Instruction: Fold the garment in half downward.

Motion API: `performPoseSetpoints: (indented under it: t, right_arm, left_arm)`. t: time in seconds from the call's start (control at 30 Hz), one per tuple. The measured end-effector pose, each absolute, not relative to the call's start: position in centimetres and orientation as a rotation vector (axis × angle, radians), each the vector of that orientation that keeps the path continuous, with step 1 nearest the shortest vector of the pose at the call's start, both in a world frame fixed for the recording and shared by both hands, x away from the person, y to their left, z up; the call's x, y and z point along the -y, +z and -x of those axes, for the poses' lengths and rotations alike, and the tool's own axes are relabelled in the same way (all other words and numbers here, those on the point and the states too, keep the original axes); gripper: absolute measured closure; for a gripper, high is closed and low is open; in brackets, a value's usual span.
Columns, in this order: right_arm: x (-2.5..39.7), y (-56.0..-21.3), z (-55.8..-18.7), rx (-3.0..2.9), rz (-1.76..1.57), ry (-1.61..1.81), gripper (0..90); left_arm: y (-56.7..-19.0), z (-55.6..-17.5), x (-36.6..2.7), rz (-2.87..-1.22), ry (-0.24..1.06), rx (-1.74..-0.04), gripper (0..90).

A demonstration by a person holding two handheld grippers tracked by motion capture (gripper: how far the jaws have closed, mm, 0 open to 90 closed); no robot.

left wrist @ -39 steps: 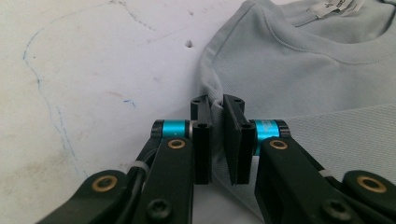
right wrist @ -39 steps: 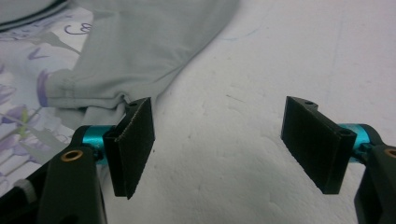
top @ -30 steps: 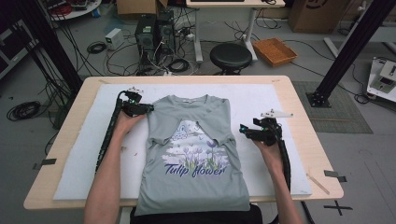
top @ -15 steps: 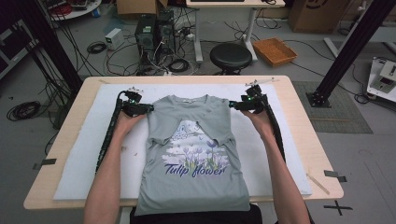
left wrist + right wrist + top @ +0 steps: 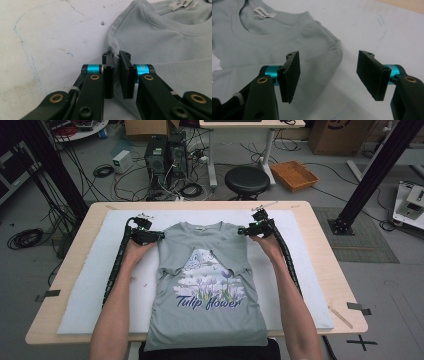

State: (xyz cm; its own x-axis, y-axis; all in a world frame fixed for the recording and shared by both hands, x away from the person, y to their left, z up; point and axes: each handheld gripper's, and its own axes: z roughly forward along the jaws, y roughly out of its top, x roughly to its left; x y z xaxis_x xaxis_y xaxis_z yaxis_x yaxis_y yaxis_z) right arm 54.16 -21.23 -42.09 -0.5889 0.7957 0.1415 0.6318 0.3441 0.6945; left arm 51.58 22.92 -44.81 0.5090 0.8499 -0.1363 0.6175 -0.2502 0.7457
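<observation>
On a white pad covering the wooden table, a grey T-shirt lay face up, its collar pointing away from the person and its hem hanging at the near edge. The shirt carried a print of purple flowers above the words "Tulip flower", and both sleeves were folded inward across the chest.

At the shirt's left shoulder, the left gripper had its jaws drawn narrow and clamped on a pinch of grey cloth. From the left gripper view, the left gripper held the shoulder seam of the T-shirt upright between its two black pads, the fabric rising in a thin ridge between them, with the white neck label showing at the top edge of the collar.

At the opposite shoulder, the right gripper sat just beside the cloth. From the right gripper view, the right gripper had its jaws standing wide apart, holding nothing, with the rounded right shoulder of the T-shirt lying just beyond and between them on the pad. A white neck label lay inside the collar there.

Both of the person's forearms reached forward along either side of the shirt. Beyond the table stood a black stool, a wicker tray and two computer towers amid loose cables on the floor.
</observation>
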Motion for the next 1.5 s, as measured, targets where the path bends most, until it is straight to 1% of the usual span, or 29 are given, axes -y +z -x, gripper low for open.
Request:
performPoseSetpoints:
  t: [0.03, 0.2, 0.3, 0.47, 0.7, 0.73, 0.9, 1.1, 1.5]
  right_arm:
    - [21.0, -42.4, -54.3, -2.389, -1.28, 1.07, 41.3]
    - [21.2, -43.2, -54.7, -2.394, -1.309, 1.074, 47.7]
    - [21.1, -43.6, -54.8, -2.408, -1.299, 1.07, 52.0]
    - [21.0, -44.1, -55.0, -2.416, -1.298, 1.062, 59.4]
    - [21.7, -44.3, -55.1, -2.387, -1.335, 1.076, 75.5]
    - [21.7, -44.3, -55.1, -2.387, -1.335, 1.076, 75.5]
    - [21.5, -44.3, -54.9, -2.38, -1.318, 1.054, 82.8]
    - [21.3, -44.4, -54.6, -2.364, -1.295, 1.055, 85.4]
    - [21.0, -44.3, -54.5, -2.364, -1.274, 1.028, 85.7]
  left_arm:
    - [-44.8, -51.5, -22.8, -1.972, 0.386, -1.203, 82.5]
    - [-44.8, -51.5, -22.9, -1.984, 0.395, -1.191, 82.5]
    - [-45.0, -51.5, -23.1, -1.957, 0.373, -1.197, 82.4]
    - [-45.2, -51.4, -23.2, -1.941, 0.382, -1.187, 82.4]
    - [-45.1, -51.3, -23.1, -1.946, 0.388, -1.191, 82.4]
    - [-45.1, -51.3, -23.1, -1.945, 0.386, -1.191, 82.4]
    - [-45.1, -51.3, -23.1, -1.944, 0.385, -1.193, 82.4]
    - [-45.1, -51.3, -23.1, -1.944, 0.386, -1.197, 82.5]
    - [-45.2, -51.4, -23.2, -1.927, 0.363, -1.204, 81.6]
